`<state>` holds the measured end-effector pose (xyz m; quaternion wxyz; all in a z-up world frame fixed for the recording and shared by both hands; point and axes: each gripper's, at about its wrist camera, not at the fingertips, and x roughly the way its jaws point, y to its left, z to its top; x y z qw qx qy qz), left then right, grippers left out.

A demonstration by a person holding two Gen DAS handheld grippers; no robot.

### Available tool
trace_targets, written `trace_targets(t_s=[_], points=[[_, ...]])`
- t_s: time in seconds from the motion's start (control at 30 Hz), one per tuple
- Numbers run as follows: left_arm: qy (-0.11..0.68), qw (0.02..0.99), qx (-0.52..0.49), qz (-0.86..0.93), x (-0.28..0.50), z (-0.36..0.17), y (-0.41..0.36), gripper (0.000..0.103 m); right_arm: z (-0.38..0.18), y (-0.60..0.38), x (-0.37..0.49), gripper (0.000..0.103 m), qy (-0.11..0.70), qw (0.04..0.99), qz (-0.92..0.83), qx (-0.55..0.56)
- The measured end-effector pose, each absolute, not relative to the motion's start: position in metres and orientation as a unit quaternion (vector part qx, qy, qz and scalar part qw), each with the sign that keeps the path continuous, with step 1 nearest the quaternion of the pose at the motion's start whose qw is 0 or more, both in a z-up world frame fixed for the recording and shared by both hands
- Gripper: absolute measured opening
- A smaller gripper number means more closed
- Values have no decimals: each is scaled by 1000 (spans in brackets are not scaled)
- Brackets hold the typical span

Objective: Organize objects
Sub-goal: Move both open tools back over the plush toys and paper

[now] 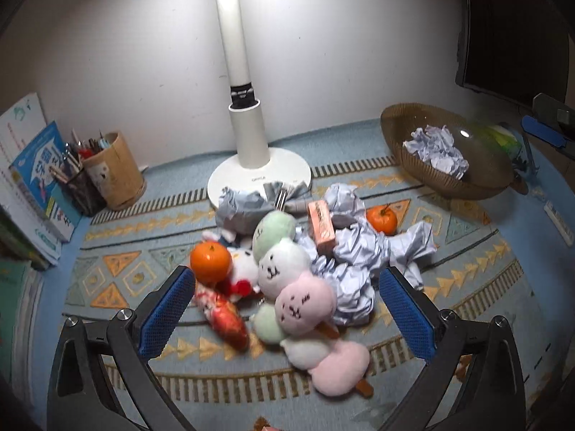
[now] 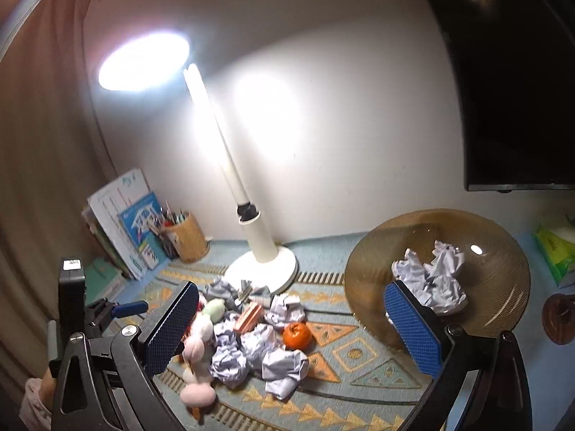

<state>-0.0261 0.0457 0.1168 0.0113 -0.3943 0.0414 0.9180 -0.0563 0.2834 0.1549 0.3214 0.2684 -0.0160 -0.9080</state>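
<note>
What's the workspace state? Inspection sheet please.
Surface: patterned blue mat covers the desk.
Job's things: crumpled paper lies in the brown bowl; more paper balls, two oranges, plush skewers, pink eraser and red packet piled mid-mat.
Clutter: pen holder, books.
Grippers: left gripper and right gripper both open, empty.
Cables: nothing seen.
Surroundings: lit desk lamp, white wall, dark monitor.
</note>
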Motion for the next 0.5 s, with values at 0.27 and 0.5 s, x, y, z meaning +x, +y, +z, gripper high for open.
trace_targets(t_s=[0.27, 0.5], points=[[8, 13, -451, 892, -7, 43, 59, 103, 50, 238, -60, 103, 73, 296, -877, 372], [-9, -7, -452, 892, -13, 27, 63, 103, 12, 220, -84, 103, 99, 265, -866, 411]])
